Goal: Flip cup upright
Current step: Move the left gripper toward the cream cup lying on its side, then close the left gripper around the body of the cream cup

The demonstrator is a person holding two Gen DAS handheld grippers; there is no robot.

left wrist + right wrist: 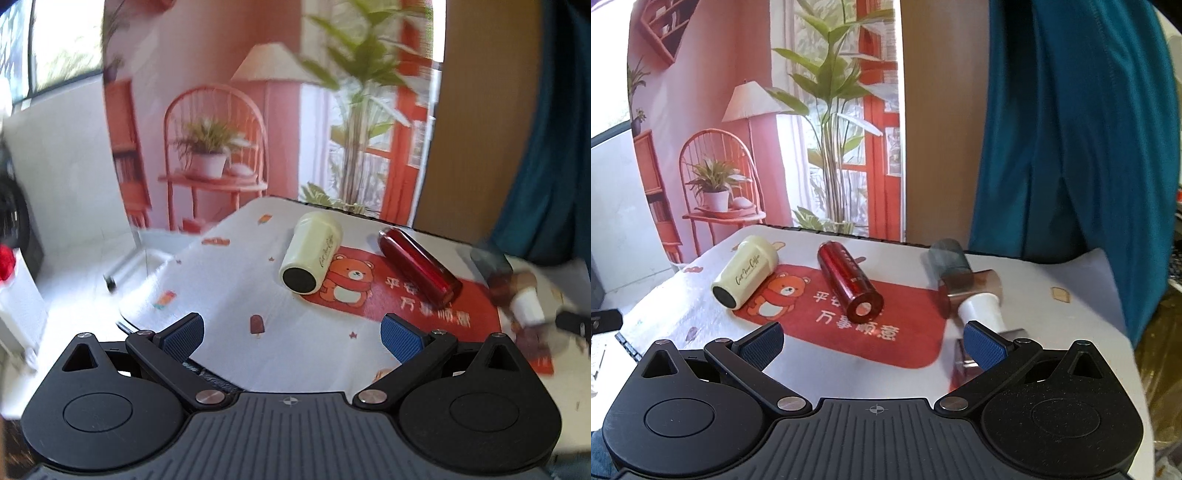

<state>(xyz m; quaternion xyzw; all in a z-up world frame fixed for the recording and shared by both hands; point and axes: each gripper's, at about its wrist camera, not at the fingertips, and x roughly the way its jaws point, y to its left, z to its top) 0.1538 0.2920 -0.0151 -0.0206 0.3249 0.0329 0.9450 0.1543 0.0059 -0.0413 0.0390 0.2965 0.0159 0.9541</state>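
Note:
A cream cup [310,254] [746,275] lies on its side on the table, its black base toward me. A dark red cup [419,271] [849,286] lies on its side on the red bear mat [406,302] [849,328]. A grey cup [951,266] and a white cup [980,312] [526,304] also lie on their sides at the right. My left gripper [291,334] is open and empty, short of the cream cup. My right gripper [873,345] is open and empty, just short of the red cup.
The table [236,295] [1052,317] has a white printed cloth. A pink room backdrop [207,110] [738,110] stands behind it. A teal cloth [1071,129] hangs at the right. A white wall [59,155] and floor lie past the table's left edge.

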